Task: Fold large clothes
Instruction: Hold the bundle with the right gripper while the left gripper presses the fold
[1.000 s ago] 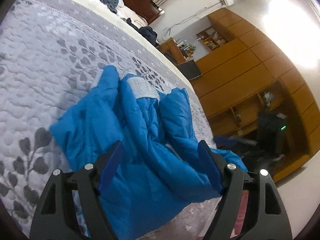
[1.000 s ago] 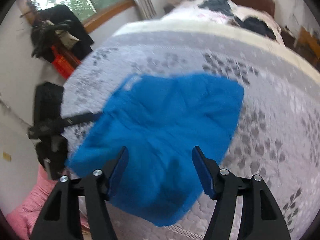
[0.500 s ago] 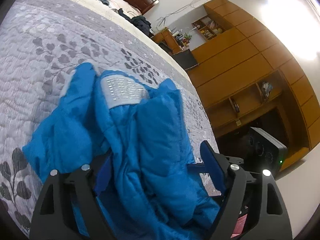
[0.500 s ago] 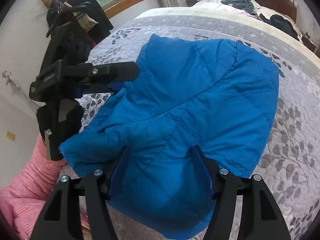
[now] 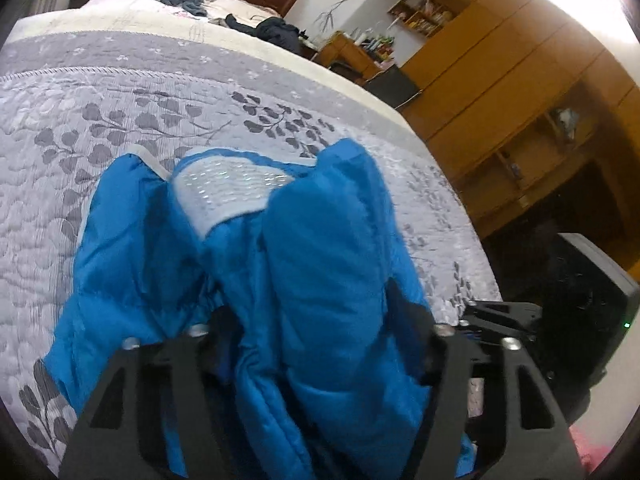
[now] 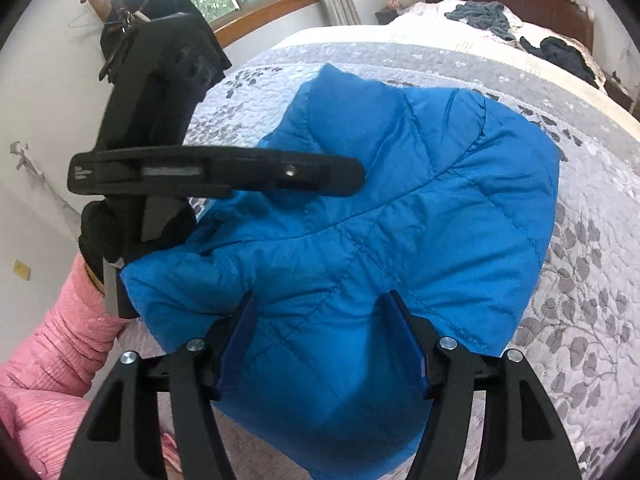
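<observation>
Blue quilted puffer jacket (image 6: 400, 216) lies bunched on the grey leaf-patterned quilt (image 5: 120, 120). The left gripper's (image 5: 312, 344) small white label is illegible. It has pushed in since before — fabric fills its spread fingers; the right gripper (image 6: 320, 340) gapes, unclamped, over the hem.

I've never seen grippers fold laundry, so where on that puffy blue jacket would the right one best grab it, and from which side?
Probably the near edge of the blue jacket, coming in low from the bed's near side. That quilted hem already lies between the open right gripper fingers and looks thin enough to pinch; the padded middle is too broad. The left gripper is over the far-left part.
</observation>
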Demonstrator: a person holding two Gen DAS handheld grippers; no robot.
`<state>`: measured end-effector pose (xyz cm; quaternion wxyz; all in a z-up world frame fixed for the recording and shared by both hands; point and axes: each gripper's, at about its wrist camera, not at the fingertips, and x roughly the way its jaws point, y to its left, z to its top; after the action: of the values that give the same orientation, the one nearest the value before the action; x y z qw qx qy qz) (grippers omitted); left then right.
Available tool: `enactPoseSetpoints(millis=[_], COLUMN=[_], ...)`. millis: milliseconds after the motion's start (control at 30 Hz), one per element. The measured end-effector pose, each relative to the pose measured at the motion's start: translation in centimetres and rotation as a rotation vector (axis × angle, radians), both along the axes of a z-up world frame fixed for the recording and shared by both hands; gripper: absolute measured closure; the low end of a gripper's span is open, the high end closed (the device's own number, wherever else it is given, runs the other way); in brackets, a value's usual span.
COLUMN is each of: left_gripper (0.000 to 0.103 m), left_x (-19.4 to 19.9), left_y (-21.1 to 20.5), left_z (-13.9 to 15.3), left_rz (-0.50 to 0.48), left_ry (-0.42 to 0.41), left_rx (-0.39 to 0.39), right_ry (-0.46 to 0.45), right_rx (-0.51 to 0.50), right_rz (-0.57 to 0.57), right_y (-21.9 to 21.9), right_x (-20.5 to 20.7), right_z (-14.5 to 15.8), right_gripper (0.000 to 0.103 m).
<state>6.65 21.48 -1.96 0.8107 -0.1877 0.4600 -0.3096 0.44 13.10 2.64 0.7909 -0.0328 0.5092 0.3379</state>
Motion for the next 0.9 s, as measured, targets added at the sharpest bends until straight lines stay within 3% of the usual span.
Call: enactPoseSetpoints(millis=[167,267,467,667,767,900], left_gripper=[0.076,0.082,0.086,0.087,0.087,0.087], left_x=[-0.5,-1.0,-3.1,-5.9,-6.8,-6.8], left_y=[0.1,0.1,0.7,4.3,6.9,10.4], left_z=[0.3,1.3,5.5,8.1,7.5,4.0], left_rz=[0.016,0.008,-0.067,-0.071,-0.035,0.033], left_ry=[-0.033,-0.070,-0.195,-0.296,-0.301,-0.221], left_rx=[-0.014,-0.054,-0.160,-0.225,-0.233,-0.247], right_ry=[-0.016,-0.064,-0.070,-0.084,-0.084,-0.062], right_rx=[0.081,0.118,0.212,0.233,0.215,0.164], right_rz=[-0.028,-0.063,-0.144,-0.121,-0.079,-0.026], right_y=[-2.5,-4.7,-8.2,-7.5,-5.6,-2.8], right_x=[-1.3,-2.3,-2.4,-1.7,-1.7,-1.8], right_z=[1.4,2.6,3.5,4.1,3.9,2.8], right_gripper=[0.036,0.033,0.032,0.032,0.032,0.032])
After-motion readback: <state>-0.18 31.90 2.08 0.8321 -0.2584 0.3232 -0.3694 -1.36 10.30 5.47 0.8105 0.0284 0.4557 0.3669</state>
